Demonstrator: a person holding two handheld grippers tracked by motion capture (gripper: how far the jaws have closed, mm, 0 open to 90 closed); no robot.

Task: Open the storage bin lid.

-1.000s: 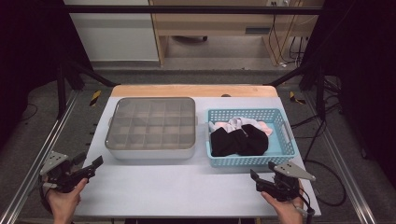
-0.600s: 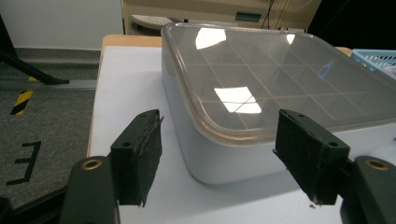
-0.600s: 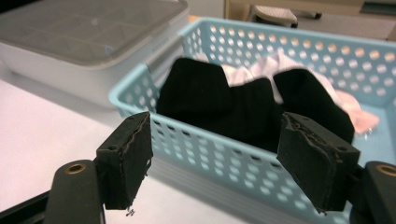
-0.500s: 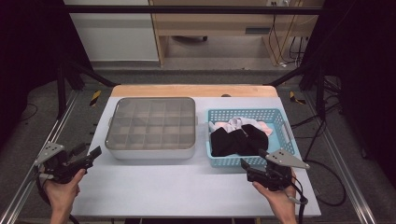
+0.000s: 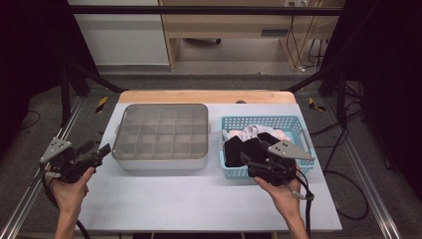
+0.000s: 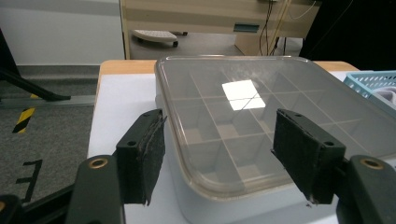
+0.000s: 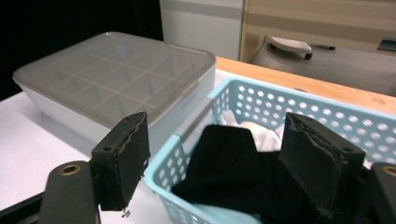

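A grey lidded box (image 5: 161,135) with a clear lid over several compartments sits mid-table; it also appears as the box (image 6: 261,121) and box (image 7: 112,79) in the gripper views. Right of it stands a light blue basket (image 5: 293,122) holding black cloth (image 5: 244,149) and white cloth (image 5: 256,130). My left gripper (image 5: 99,152) is open at the box's near left corner, its jaws straddling that corner (image 6: 229,168). My right gripper (image 5: 251,160) is open over the basket's near edge (image 7: 163,179), with black cloth (image 7: 224,154) between its jaws.
The white table top (image 5: 199,199) has a wooden strip (image 5: 199,96) along its far edge. Metal rails (image 5: 361,174) run along both sides of the table. A wooden cabinet (image 5: 249,20) and cables (image 5: 298,35) stand beyond it on the floor.
Both grippers have moved forward: the left up to the box's near left corner, the right up and left to the basket's front edge over the black cloth.
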